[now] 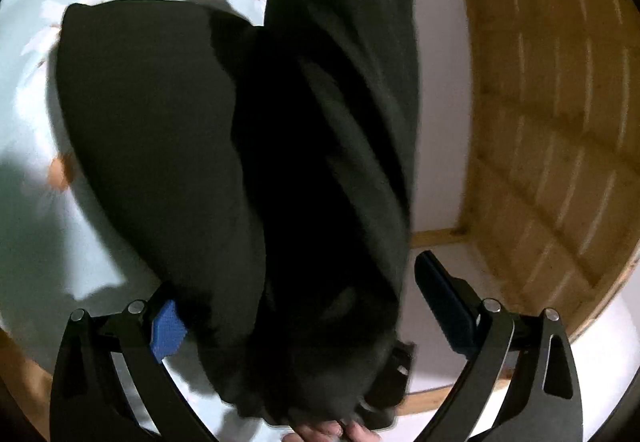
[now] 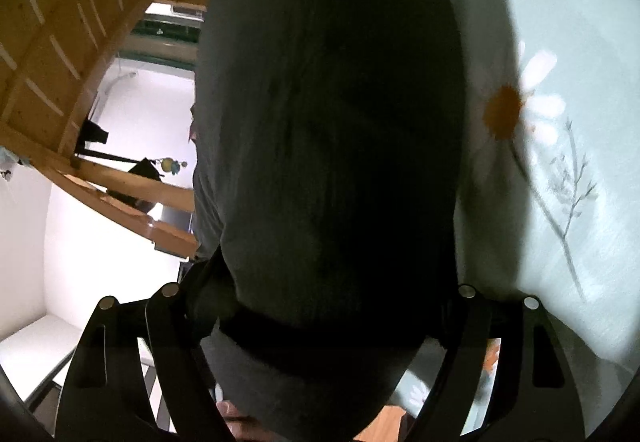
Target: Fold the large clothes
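Left gripper (image 1: pixel 304 306): jaws spread wide, blue-padded fingers (image 1: pixel 170 330) standing apart either side of dark garment (image 1: pixel 248 145), pads not pressing cloth. Bare fingertips of person's hand (image 1: pixel 332 432) visible at bottom edge, pinching fabric between linkage arms. Right gripper (image 2: pixel 324 306): jaws wide, fingers hidden behind cloth bunched between them; grip unclear. Part of hand (image 2: pixel 236 420) at lower edge.

The big dark garment (image 1: pixel 168 129) is soft, matt cloth with small wrinkles. Under it the pale sheet (image 2: pixel 568 145) is smooth cloth with printed daisies. The wooden frame (image 1: pixel 540 113) is light wood with a little shine. The left gripper (image 1: pixel 294 306) has matt black arms, shiny metal pins and blue plastic pads
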`<state>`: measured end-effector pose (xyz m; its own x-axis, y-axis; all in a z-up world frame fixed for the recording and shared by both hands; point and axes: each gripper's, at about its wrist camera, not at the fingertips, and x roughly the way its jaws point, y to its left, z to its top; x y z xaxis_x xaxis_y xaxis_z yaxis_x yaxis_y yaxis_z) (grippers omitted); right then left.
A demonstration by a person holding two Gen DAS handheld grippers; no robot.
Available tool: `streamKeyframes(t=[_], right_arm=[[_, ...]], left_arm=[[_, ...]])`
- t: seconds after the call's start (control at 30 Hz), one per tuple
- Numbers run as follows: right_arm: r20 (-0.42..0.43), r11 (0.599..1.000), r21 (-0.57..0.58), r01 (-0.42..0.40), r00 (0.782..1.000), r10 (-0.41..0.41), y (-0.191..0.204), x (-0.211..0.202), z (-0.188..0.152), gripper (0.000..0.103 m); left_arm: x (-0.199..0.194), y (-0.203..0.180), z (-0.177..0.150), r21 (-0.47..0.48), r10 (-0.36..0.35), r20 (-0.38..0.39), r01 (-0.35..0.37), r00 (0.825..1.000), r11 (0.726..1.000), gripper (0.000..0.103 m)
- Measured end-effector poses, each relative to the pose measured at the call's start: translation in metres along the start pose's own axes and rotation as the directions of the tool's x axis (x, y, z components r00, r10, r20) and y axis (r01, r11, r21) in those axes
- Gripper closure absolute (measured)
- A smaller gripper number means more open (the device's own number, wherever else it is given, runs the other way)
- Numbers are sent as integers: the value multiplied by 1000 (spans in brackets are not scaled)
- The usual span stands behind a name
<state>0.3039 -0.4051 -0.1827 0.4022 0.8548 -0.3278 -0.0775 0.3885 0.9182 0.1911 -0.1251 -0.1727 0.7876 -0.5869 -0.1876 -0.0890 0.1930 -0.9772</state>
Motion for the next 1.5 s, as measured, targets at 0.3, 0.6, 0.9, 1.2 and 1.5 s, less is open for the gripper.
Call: streamKeyframes(t=[0.3,0.6,0.9,1.2,1.5], right_arm=[[37,1000,2,-25,999,25,3,1,-7,16],[121,991,-133,23,993,-7,44,-25,-11,45],[225,964,-257,76,974,-17,83,-82,18,48],[467,961,-167,219,876,-118,50,-239,38,49],[616,961,189,204,737,-277,-74,-394,-13,49]], left_arm=[[27,13,23,-11,21,-177,-24,984,1000,24],[17,-28,17,133,18,-143,2,990,991,46],[57,-88,2,264,-71,-149,109,986,958,47],[186,-126,-97,254,-125,-388,237,913,938,47],[293,-105,-252,234,42,-640,142,768,962,47]])
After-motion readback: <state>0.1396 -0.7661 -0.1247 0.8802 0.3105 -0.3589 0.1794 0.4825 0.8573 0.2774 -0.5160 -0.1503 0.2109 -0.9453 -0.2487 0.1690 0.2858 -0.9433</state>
